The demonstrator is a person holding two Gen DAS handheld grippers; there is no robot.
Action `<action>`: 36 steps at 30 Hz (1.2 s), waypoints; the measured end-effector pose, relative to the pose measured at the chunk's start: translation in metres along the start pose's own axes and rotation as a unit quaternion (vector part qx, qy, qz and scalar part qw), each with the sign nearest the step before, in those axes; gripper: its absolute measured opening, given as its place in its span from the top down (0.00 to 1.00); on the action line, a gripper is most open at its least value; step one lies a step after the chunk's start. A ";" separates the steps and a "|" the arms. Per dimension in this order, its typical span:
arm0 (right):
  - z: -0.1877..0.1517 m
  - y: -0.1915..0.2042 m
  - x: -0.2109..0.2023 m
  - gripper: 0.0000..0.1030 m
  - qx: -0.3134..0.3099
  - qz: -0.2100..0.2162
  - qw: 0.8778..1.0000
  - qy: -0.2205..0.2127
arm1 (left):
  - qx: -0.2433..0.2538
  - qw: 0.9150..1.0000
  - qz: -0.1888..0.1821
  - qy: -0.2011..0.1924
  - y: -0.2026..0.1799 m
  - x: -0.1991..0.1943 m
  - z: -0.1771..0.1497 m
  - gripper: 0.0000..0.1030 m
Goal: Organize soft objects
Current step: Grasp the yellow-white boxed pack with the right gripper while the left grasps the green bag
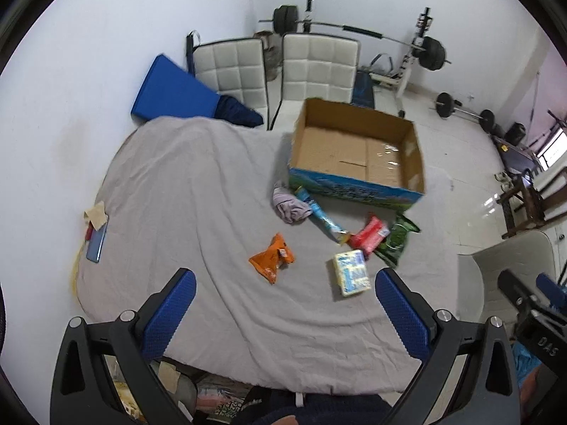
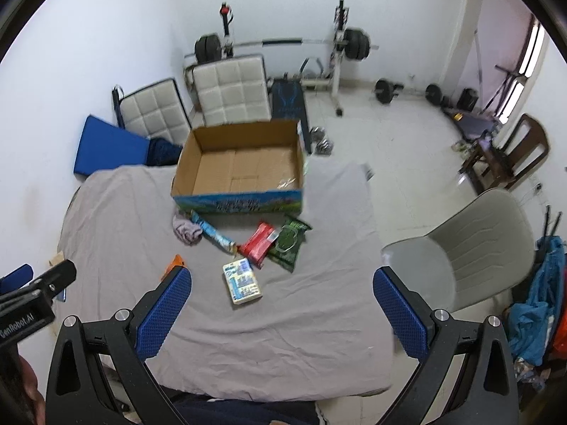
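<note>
From the left wrist cam, the left gripper [image 1: 285,292] is spread wide with nothing between its blue pads, hanging above the near part of a table covered in a grey sheet [image 1: 177,191]. Using the open cardboard box [image 1: 358,152] as the anchor: it sits at the far side of the sheet, and all the soft stuff is scattered on the sheet on its near side. A crumpled lilac cloth [image 1: 290,205] lies just off its near-left corner, touching a long light-blue packet [image 1: 320,217]. Nearer the camera than that sit a red packet [image 1: 370,235] and a green bag [image 1: 397,241] side by side, then a yellow-and-blue pack [image 1: 351,272], and an orange snack bag [image 1: 272,258] off on its own, further left of the box. Over on the right wrist cam, the right gripper [image 2: 281,292] is also fully released and holding nothing, above the sheet's near edge. The same box [image 2: 241,166] is empty inside, with the cloth [image 2: 187,230], blue packet [image 2: 212,235], red packet [image 2: 258,244], green bag [image 2: 288,242] and yellow pack [image 2: 242,279] in front of it. The orange bag [image 2: 173,264] is mostly hidden behind the gripper's left finger.
</note>
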State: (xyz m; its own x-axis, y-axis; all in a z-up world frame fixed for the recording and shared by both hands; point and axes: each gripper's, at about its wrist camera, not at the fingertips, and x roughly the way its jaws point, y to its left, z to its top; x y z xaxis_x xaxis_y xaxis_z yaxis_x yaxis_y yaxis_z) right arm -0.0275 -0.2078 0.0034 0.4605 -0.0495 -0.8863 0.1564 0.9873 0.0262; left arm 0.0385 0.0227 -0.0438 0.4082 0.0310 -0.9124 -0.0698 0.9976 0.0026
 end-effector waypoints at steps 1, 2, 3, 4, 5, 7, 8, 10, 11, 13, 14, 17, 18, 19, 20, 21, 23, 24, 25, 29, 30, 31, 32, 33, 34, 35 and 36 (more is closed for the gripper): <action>0.002 0.002 0.018 0.00 -0.003 0.003 1.000 0.015 | -0.003 1.000 0.008 0.010 0.004 0.015 0.002 0.00; 0.004 0.004 0.038 0.00 -0.007 0.008 1.000 0.029 | -0.005 1.000 0.007 0.017 0.010 0.032 0.004 0.00; 0.004 0.007 0.058 0.00 -0.011 0.010 0.999 0.045 | -0.007 1.000 0.009 0.024 0.013 0.046 0.003 0.00; 0.004 0.010 0.082 0.00 -0.017 0.011 0.998 0.062 | -0.009 0.999 0.011 0.036 0.017 0.060 0.003 0.00; 0.004 0.016 0.106 0.00 -0.024 0.011 0.996 0.080 | -0.013 0.999 0.008 0.048 0.022 0.075 0.002 0.00; -0.001 0.022 0.148 0.00 -0.032 0.019 0.993 0.108 | -0.023 0.997 0.001 0.075 0.033 0.109 0.000 0.00; -0.005 0.026 0.169 0.00 -0.036 0.020 0.991 0.124 | -0.026 0.996 -0.004 0.089 0.036 0.124 -0.002 0.00; -0.012 0.036 0.215 0.00 -0.045 0.033 0.986 0.155 | -0.023 0.995 0.000 0.100 0.043 0.155 -0.007 0.00; -0.015 0.042 0.235 0.00 -0.049 0.031 0.984 0.169 | -0.015 0.994 0.004 0.108 0.044 0.169 -0.008 0.00; -0.022 0.052 0.273 0.00 -0.053 0.039 0.979 0.195 | -0.002 0.993 0.003 0.120 0.044 0.195 -0.008 0.00; -0.026 0.057 0.288 0.00 -0.056 0.040 0.976 0.205 | 0.004 0.992 0.006 0.128 0.044 0.207 -0.008 0.00; -0.038 0.068 0.329 0.00 -0.058 0.040 0.970 0.231 | 0.009 0.988 0.006 0.156 0.043 0.243 -0.011 0.00; -0.042 0.071 0.345 0.01 -0.053 0.043 0.967 0.244 | 0.007 0.986 0.006 0.165 0.041 0.252 -0.011 0.00; -0.046 0.073 0.356 0.04 -0.050 0.044 0.965 0.254 | 0.004 0.985 0.005 0.172 0.041 0.259 -0.012 0.00; -0.051 0.075 0.369 0.04 -0.046 0.046 0.961 0.267 | 0.001 0.984 -0.001 0.181 0.039 0.266 -0.014 0.00; -0.056 0.076 0.379 0.06 -0.040 0.049 0.959 0.278 | -0.003 0.982 -0.008 0.189 0.037 0.273 -0.016 0.00; -0.065 0.078 0.395 0.14 -0.032 0.053 0.954 0.293 | -0.004 0.979 -0.015 0.204 0.030 0.283 -0.022 0.00; -0.070 0.078 0.402 0.18 -0.032 0.050 0.952 0.299 | -0.002 0.977 -0.019 0.210 0.025 0.288 -0.025 0.00; -0.072 0.078 0.405 0.26 -0.033 0.046 0.952 0.300 | 0.001 0.977 -0.021 0.214 0.020 0.290 -0.028 0.00; -0.079 0.068 0.408 0.31 -0.021 0.055 0.954 0.293 | 0.018 0.974 -0.030 0.225 -0.004 0.297 -0.033 0.00; -0.080 0.059 0.408 0.31 -0.011 0.051 0.954 0.295 | 0.022 0.974 -0.034 0.224 -0.010 0.296 -0.032 0.00; -0.080 0.052 0.408 0.32 -0.001 0.051 0.954 0.296 | 0.026 0.974 -0.037 0.221 -0.016 0.295 -0.030 0.00; -0.081 0.041 0.407 0.32 0.012 0.051 0.953 0.298 | 0.033 0.974 -0.040 0.219 -0.024 0.294 -0.029 0.00; -0.082 0.028 0.405 0.32 0.027 0.046 0.953 0.297 | 0.041 0.975 -0.044 0.215 -0.035 0.293 -0.026 0.00; -0.082 0.016 0.402 0.32 0.038 0.042 0.954 0.294 | 0.048 0.975 -0.049 0.212 -0.044 0.292 -0.023 0.00; -0.082 0.003 0.398 0.33 0.049 0.038 0.955 0.289 | 0.055 0.975 -0.054 0.210 -0.054 0.292 -0.021 0.00; -0.082 -0.014 0.395 0.33 0.062 0.032 0.956 0.284 | 0.063 0.974 -0.061 0.207 -0.068 0.291 -0.017 0.00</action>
State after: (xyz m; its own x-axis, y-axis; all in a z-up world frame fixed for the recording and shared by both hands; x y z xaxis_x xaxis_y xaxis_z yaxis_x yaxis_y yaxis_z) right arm 0.0801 -0.2284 -0.3849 -0.0712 0.1360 -0.9881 0.2630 0.9582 0.1129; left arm 0.1470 -0.0370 -0.3167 0.0023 -0.0912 -0.9958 0.0792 0.9927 -0.0907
